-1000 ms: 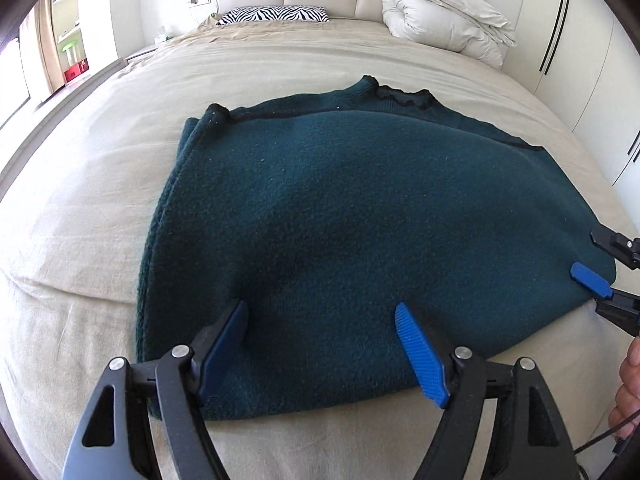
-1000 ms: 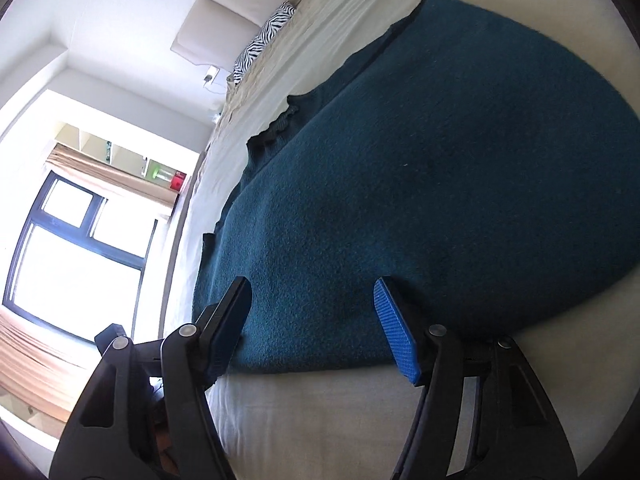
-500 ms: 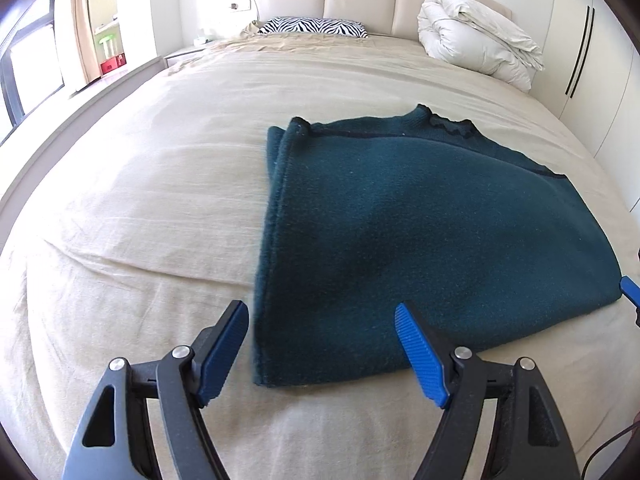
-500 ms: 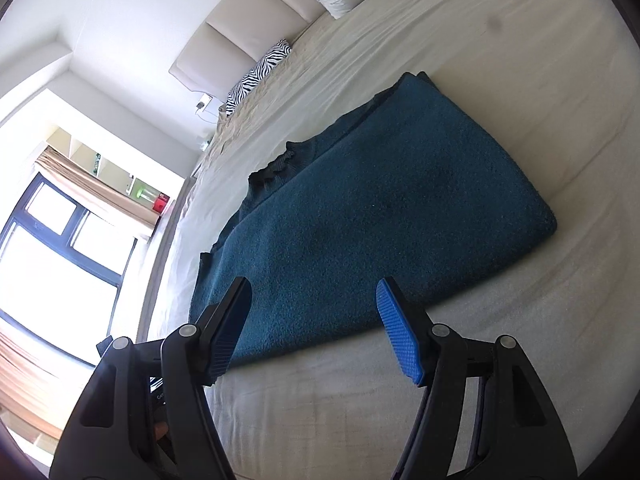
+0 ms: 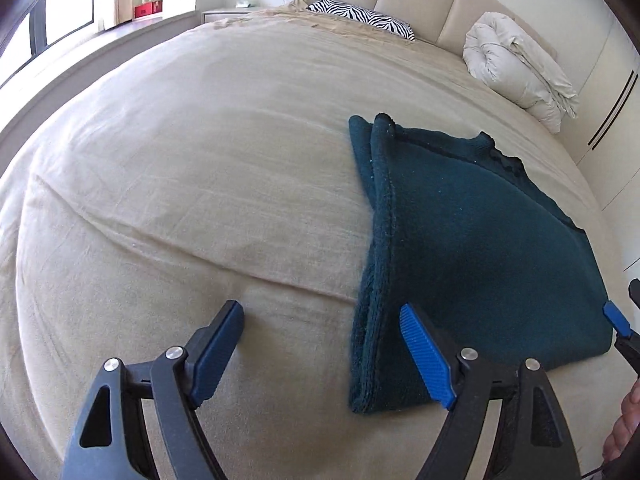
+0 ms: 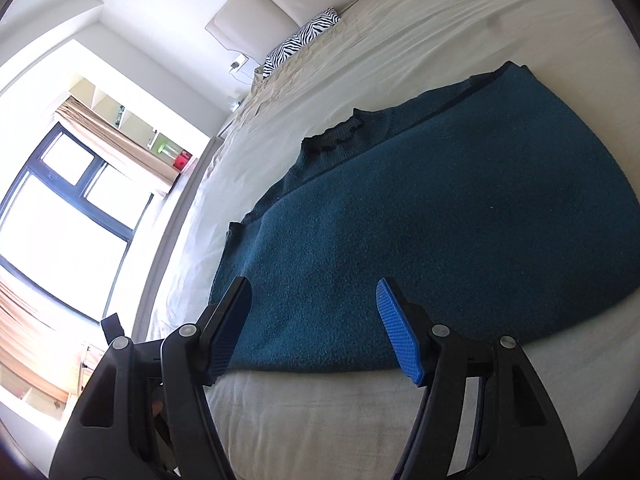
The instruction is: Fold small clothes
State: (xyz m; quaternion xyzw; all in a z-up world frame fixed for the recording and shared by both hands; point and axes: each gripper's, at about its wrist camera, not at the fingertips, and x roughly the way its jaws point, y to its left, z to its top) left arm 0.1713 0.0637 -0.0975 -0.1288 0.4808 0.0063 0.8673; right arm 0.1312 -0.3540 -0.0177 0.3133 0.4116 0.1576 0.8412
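A dark teal knit sweater (image 5: 480, 248) lies folded flat on the beige bed, its collar at the far edge; it fills the middle of the right wrist view (image 6: 460, 220). My left gripper (image 5: 320, 344) is open and empty above the sweater's near left corner. One pad is over bare sheet and the other over the folded edge. My right gripper (image 6: 314, 326) is open and empty over the sweater's near edge. Its blue fingertips (image 5: 616, 316) show at the right edge of the left wrist view, beside the sweater's right corner.
The beige bed sheet (image 5: 180, 184) stretches wide to the left of the sweater. A zebra pillow (image 5: 360, 18) and a rolled white duvet (image 5: 520, 68) lie at the headboard. A window (image 6: 60, 216) is on the left side of the room.
My left gripper has swung left, from over the sweater's near edge to its left corner. My right gripper drew back from the sweater, then came close again. Both stayed open.
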